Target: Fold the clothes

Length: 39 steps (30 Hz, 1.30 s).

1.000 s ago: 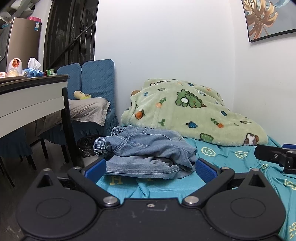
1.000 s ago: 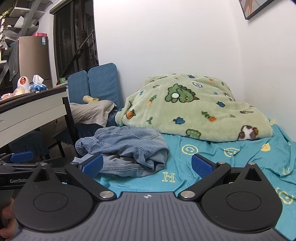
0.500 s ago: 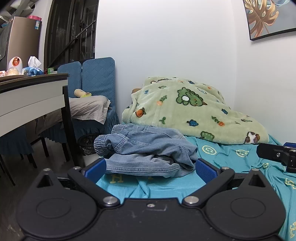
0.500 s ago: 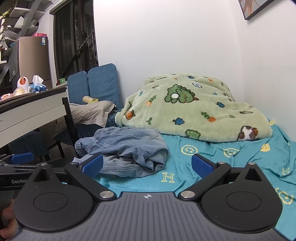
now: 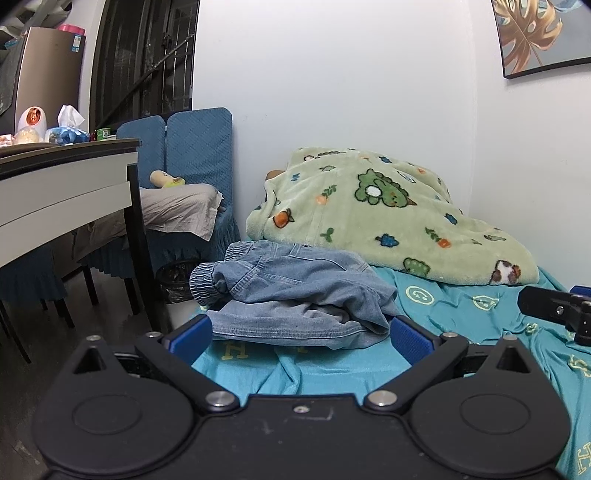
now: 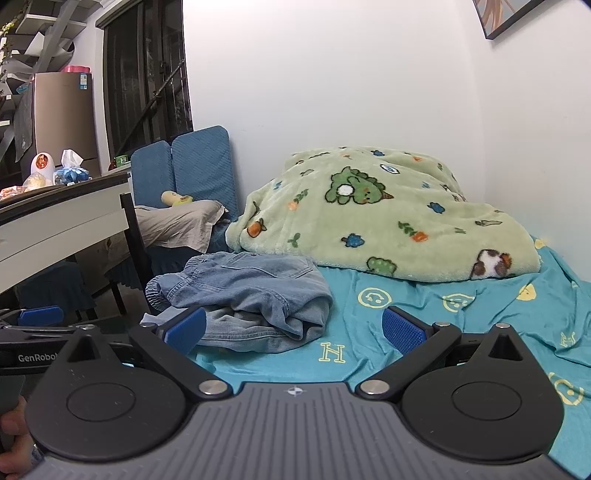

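Left wrist view, going left to right: there's a worktop (image 5: 70,173) with a pale slab edge and thin black legs, cluttered on top with a tissue pack (image 5: 68,127) and a white egg-shaped gadget (image 5: 31,118). Behind it sit two chairs (image 5: 184,147) in quilted blue covers, with a beige cloth (image 5: 177,214) draped over a seat.

Then the bed. The jeans (image 5: 295,295) lie in a crumpled heap near the bed's left edge, soft washed denim with an elastic gathered cuff sticking out on the left. They rest on a teal bedsheet (image 5: 332,365), wrinkly, printed with smiley faces and H letters. Further back is a fluffy green blanket (image 5: 384,218) with cartoon dinosaurs, bunched against the white wall.

The left tool (image 5: 301,332) has its blue ribbed pads spread wide, nothing between them, sitting just short of the jeans' near hem.

In the right wrist view the right tool (image 6: 293,326) is spread wide too and gripping nothing; its left pad overlaps the edge of the jeans (image 6: 243,295) in frame, can't tell if it actually touches. A bit of hand (image 6: 13,443) shows bottom left. A framed leaf print (image 5: 535,35) hangs top right.
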Each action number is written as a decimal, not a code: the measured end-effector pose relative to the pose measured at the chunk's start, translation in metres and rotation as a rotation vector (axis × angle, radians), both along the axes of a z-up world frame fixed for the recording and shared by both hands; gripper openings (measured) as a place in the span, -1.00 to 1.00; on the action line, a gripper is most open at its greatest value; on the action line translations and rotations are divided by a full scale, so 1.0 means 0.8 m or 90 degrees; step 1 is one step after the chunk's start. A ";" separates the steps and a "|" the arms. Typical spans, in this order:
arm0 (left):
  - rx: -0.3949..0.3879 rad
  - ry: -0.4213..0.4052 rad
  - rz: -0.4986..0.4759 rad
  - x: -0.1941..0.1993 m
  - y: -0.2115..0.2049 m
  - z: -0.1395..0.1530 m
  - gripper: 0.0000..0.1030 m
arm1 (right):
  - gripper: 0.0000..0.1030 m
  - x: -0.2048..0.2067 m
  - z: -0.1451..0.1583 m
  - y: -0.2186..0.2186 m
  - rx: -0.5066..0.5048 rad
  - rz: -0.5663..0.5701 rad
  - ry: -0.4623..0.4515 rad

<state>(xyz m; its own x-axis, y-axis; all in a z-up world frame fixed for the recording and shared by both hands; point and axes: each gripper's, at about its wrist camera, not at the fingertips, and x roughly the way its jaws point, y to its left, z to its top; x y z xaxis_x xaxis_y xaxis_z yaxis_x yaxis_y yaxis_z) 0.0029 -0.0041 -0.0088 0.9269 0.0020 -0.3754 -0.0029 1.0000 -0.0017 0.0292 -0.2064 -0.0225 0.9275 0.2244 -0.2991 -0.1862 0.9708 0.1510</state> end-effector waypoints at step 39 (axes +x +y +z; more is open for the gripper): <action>-0.395 0.158 0.263 0.365 0.208 -0.100 0.67 | 1.00 0.108 -0.094 -0.018 0.086 -0.022 0.139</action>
<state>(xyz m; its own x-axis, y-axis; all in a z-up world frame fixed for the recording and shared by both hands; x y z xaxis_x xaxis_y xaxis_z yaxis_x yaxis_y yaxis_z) 0.2950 0.1620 -0.0890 0.7855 0.0509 -0.6168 -0.4481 0.7342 -0.5100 0.1155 -0.2205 -0.0980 0.8524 0.2443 -0.4622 -0.1017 0.9447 0.3119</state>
